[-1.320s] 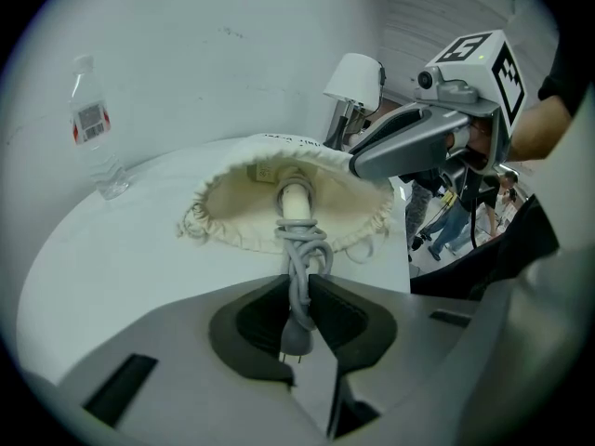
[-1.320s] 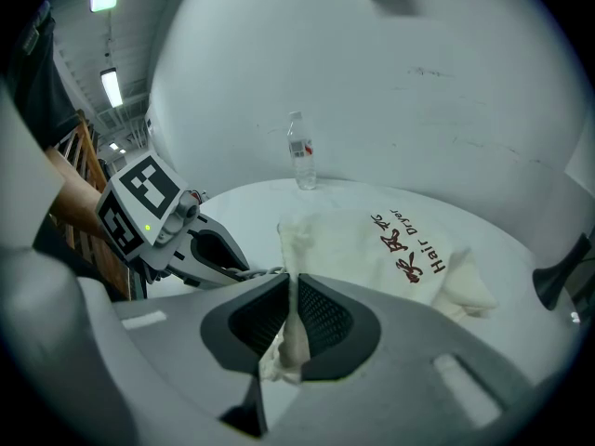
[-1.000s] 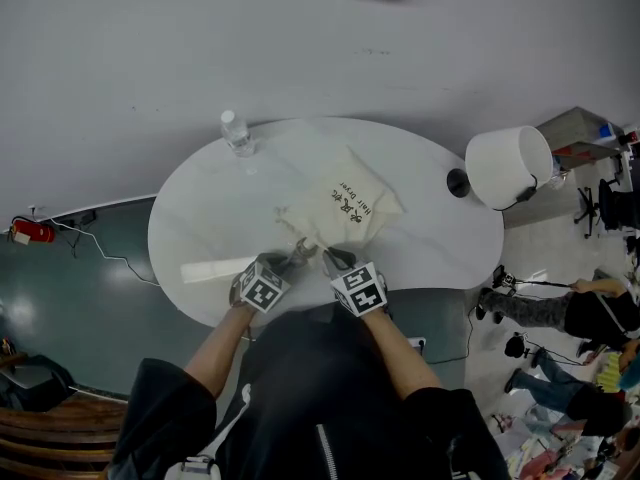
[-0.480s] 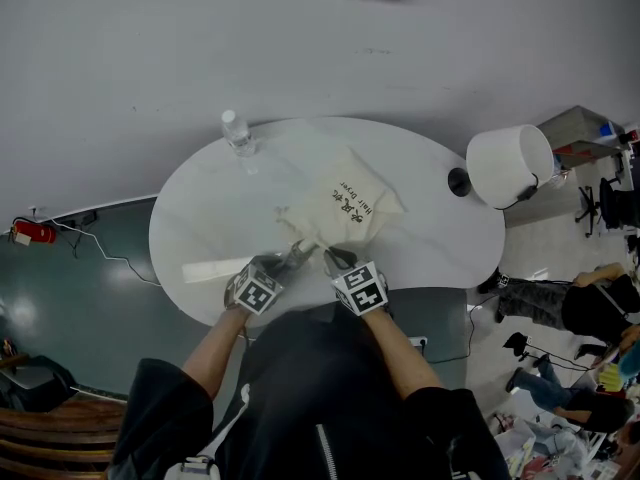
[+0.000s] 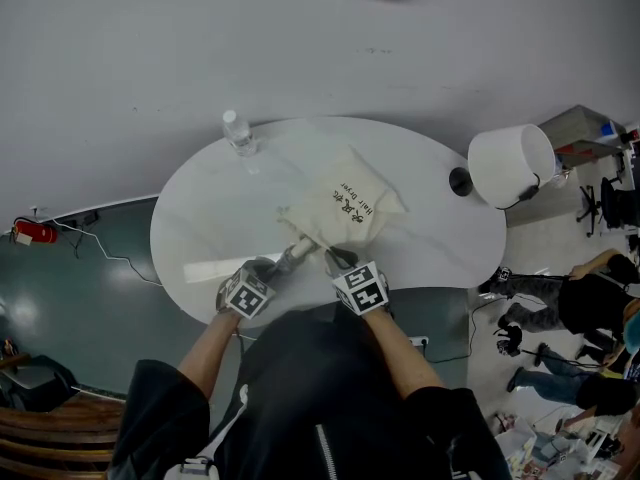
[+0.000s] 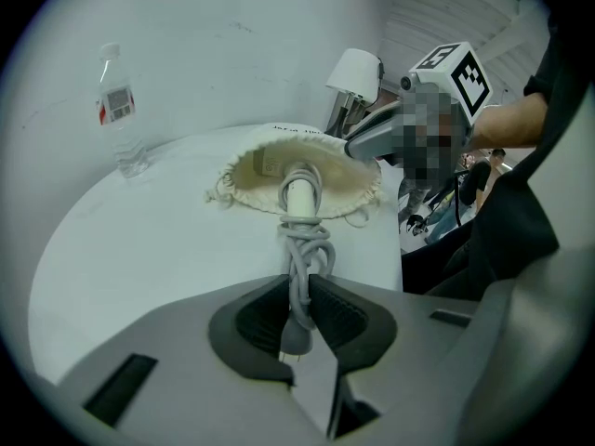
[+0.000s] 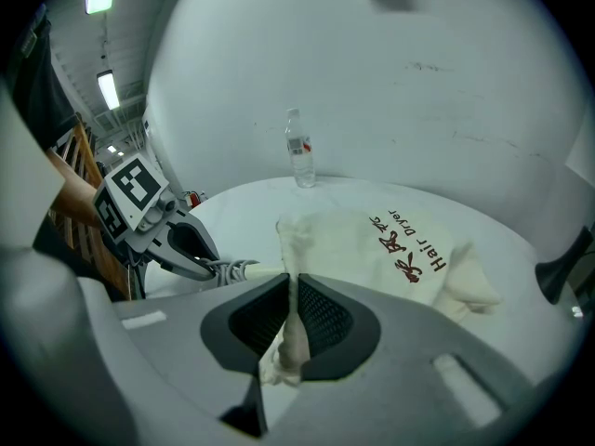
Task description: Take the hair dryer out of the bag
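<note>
You had the left gripper (image 6: 297, 307) pinched on the hair dryer's cord (image 6: 303, 249). Its jaws were pressed against the grey coiled bundle, and the plug (image 6: 292, 338) sat low between the pads. The hair dryer (image 6: 299, 191) itself was mostly inside the bag (image 5: 348, 206). Only the pale handle end stuck out of the gathered mouth, pointing toward the table's near edge and a little to the left. The cord ran straight from that handle end into your left jaws.

Your right gripper (image 7: 293, 321) was clamped on the bag's fabric. Its jaws were nearly together on a fold of the cream cloth at the rim of the mouth, and a bit of cloth hung below the pads. The two grippers sat near each other over the near edge of the table (image 5: 440, 240), the left one to the left of the bag's mouth and the right one at it.

The bag lay around the middle of the white oval table. Its mouth faced the near edge and its closed end reached toward the far right, with the red "Hair Dryer" print facing up. A clear water bottle (image 5: 238, 133) stood upright by the far-left edge, well apart from the bag. A white lampshade (image 5: 508, 166) hung over the right end of the table.
</note>
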`<state>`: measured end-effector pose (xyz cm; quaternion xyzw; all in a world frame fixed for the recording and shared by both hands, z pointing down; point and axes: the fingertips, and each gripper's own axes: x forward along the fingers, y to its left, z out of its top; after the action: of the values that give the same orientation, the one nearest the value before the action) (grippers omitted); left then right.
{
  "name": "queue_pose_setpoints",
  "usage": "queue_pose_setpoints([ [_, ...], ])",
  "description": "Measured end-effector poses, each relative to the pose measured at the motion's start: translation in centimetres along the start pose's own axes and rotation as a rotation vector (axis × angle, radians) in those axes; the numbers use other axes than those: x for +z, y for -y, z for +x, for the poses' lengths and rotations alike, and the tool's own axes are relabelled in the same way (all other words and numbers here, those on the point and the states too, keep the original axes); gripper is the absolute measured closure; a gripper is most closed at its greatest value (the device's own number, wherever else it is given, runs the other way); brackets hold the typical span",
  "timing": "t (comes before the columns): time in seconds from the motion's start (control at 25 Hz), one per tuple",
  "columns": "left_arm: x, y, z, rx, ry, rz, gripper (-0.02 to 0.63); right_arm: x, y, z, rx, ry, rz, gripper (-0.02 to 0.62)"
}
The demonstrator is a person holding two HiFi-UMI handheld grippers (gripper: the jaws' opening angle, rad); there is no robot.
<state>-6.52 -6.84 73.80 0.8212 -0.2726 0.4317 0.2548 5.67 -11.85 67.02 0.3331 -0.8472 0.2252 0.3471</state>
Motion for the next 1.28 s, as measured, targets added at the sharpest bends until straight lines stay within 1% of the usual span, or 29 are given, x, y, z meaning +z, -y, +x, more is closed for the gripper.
queue_pose_setpoints([
  [0.12,-0.5,0.0,-0.1,-0.007,-0.016,0.003,0.535,-0.1,0.1,0.0,-0.001,-0.001,0.001,0.565],
  [0.6,-3.6,-1.2,-0.9,0.009,-0.059,-0.007,0.535,-0.3,0.3,0.2,0.0,-0.003,0.005,0.565],
  [0.72,-3.8,-1.3,-1.0,0.012,-0.067,-0.003,0.535,-0.3,0.4,0.2,0.001,-0.006,0.007,0.565],
  [0.84,-3.7,-1.3,-1.1,0.012,-0.062,0.008,0.535,-0.3,0.4,0.2,0.001,-0.008,0.008,0.565],
  [1.04,-3.4,-1.4,-1.5,0.008,-0.012,-0.014,0.534,-0.4,0.3,0.2,0.002,-0.008,0.009,0.565],
  [1.28,-2.6,-1.1,-2.6,0.017,-0.006,0.008,0.501,-0.3,0.1,0.0,0.003,-0.006,0.009,0.565],
])
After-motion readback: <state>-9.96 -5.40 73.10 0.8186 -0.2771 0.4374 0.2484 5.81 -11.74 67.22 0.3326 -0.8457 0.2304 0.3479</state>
